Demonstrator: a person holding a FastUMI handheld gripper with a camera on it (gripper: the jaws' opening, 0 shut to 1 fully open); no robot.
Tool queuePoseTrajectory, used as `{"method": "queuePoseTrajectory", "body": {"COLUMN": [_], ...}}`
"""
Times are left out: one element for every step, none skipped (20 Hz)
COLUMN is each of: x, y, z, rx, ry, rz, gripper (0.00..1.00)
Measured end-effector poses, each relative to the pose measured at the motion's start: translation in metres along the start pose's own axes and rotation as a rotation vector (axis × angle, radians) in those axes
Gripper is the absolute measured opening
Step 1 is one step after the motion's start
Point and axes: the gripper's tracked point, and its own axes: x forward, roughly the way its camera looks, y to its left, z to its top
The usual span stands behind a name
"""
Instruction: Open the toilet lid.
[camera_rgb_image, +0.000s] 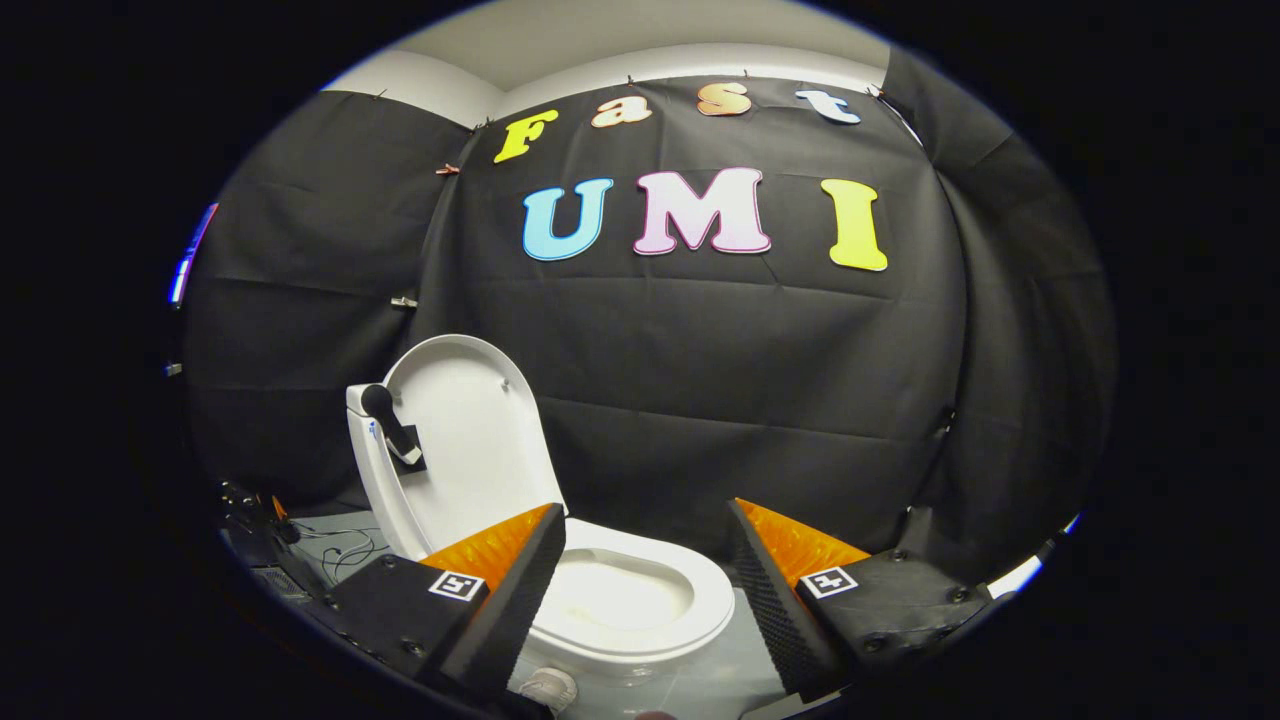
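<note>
Lid upright beyond gripper; fingers spread, empty.

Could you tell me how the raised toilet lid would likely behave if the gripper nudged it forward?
The lid looks like rigid moulded plastic, so it would probably swing as one stiff piece at its base rather than flex. It stands near upright, so a forward push might drop it onto the seat. The gripper is open, touching nothing.

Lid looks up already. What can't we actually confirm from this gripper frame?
- Toilet base and the seat's near corners: gripper view, hidden behind the fingers.
- Lid hinge: gripper view, covered by one finger.
- Whether the lid leans on the tank: contact hidden behind the lid.
- Dark part on the tank: too small to identify.
- Gripper: open, holding nothing.
</note>
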Motion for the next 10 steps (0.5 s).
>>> {"method": "queuePoseTrajectory", "body": {"x": [0.0,0.0002,-0.0001,-0.0004,-0.0005,-0.0001,0.0002,-0.0001,-0.0002,-0.0004], "y": [0.0002,0.0003,-0.0007,-0.0005,-0.0011,-0.0007,-0.0006,0.0005,0.0007,0.001], "z": [-0.0001,-0.0009,-0.0002,-0.0005,0.0002,0.0002,0.0,0.0003,0.0002,-0.0008], "rx": [-0.002,-0.005,-0.007,-0.008,-0.007,-0.007,-0.006,-0.005,-0.006,-0.008], "ry": [0.001,0.001,-0.001,-0.001,-0.002,-0.002,-0.001,0.0,0.0,0.001], "rz": [0.0,0.001,0.002,0.002,0.003,0.002,0.001,0.002,0.002,0.003], "gripper": [0.99,0.99,0.99,0.99,0.99,0.99,0.99,0.99,0.99,0.99]}}
